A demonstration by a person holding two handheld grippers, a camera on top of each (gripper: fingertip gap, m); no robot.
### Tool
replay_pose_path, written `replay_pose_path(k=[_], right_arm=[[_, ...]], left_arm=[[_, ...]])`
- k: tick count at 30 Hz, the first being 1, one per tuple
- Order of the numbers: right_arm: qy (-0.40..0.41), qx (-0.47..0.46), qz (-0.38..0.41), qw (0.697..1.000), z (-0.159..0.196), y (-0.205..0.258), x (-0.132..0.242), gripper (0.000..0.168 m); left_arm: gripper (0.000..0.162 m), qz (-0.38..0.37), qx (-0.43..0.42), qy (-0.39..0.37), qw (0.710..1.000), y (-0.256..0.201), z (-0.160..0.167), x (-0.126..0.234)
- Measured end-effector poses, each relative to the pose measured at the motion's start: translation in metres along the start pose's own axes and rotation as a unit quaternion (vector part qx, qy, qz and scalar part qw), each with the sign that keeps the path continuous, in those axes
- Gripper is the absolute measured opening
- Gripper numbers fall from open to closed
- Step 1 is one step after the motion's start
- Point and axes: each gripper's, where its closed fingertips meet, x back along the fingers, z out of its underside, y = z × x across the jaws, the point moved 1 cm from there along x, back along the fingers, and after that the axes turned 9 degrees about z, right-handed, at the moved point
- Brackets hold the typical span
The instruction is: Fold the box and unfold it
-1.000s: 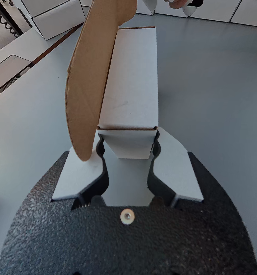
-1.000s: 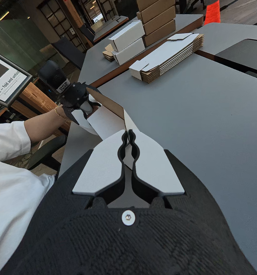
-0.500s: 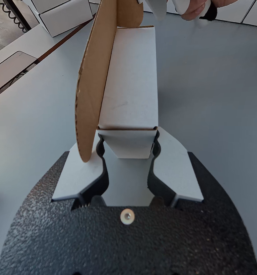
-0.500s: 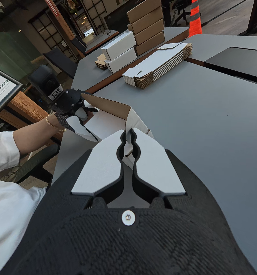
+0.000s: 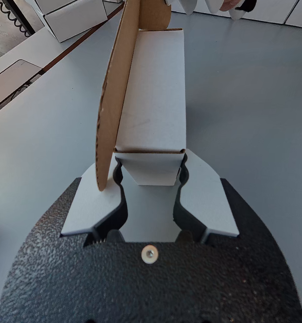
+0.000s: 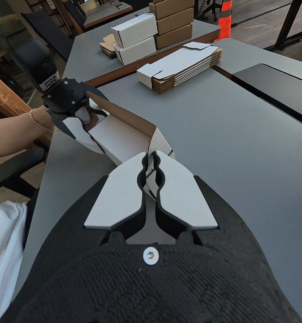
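Note:
A long white cardboard box (image 5: 157, 90) lies on the grey table (image 5: 251, 122). Its long lid flap (image 5: 115, 97), brown inside, stands nearly upright along the left side. My left gripper (image 5: 150, 160) is shut on the box's near end, one finger on each side wall. In the right wrist view the box (image 6: 122, 139) runs away to the left, with the left gripper (image 6: 101, 129) at its far end. My right gripper (image 6: 151, 153) is shut on the white end flap (image 6: 157, 141) of the lid. The right gripper's fingertips (image 5: 190, 7) show at the top of the left wrist view.
A stack of flat box blanks (image 6: 181, 70) lies on the table's far part. Folded white boxes (image 6: 134, 38) and brown boxes (image 6: 173, 17) stand on the table behind. An orange cone (image 6: 225, 22) is beyond. A person's forearm (image 6: 15, 129) reaches in from the left.
The lid flap has swung from leaning outward to nearly upright. My right gripper has moved lower with the end flap. My left gripper has kept its hold.

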Motion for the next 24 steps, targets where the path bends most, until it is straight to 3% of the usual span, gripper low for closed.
replay_pose_path(k=[16, 21, 24], right_arm=[[-0.014, -0.016, 0.072, 0.997, 0.005, -0.005, -0.008, 0.003], [-0.018, -0.018, 0.095, 0.995, 0.004, -0.007, -0.011, 0.002], [-0.017, -0.015, 0.098, 0.995, 0.004, -0.005, -0.014, 0.001]], left_arm=[[0.065, -0.026, -0.003, -0.04, 0.999, 0.0, -0.001, 0.003], [0.074, -0.059, -0.038, -0.079, 0.994, -0.008, -0.002, 0.026], [0.069, -0.091, -0.059, -0.1, 0.989, -0.013, -0.006, 0.048]])
